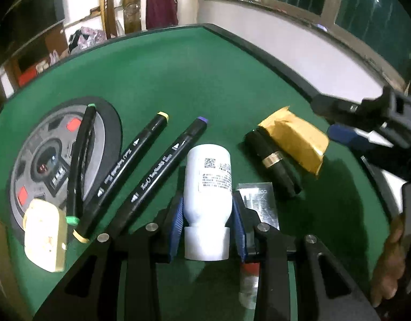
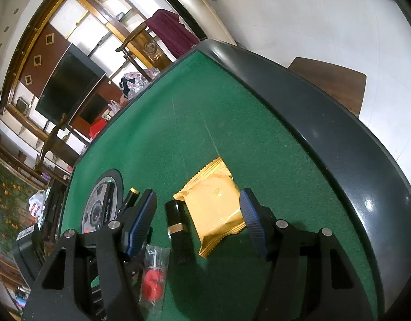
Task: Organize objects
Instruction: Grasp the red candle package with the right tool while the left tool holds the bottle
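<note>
1. Left gripper: jaws clenched on white bottle, blue pads on its neck just above the cap; bottle held over the green counter.
2. Right gripper: jaws released, nothing gripped; black tube with gold band and gold packet lie on the counter between them.
3. Three black markers lie side by side left of the bottle, one across the round centre panel.
4. Clear sachet holding something red lies by the right gripper's left jaw.
</note>
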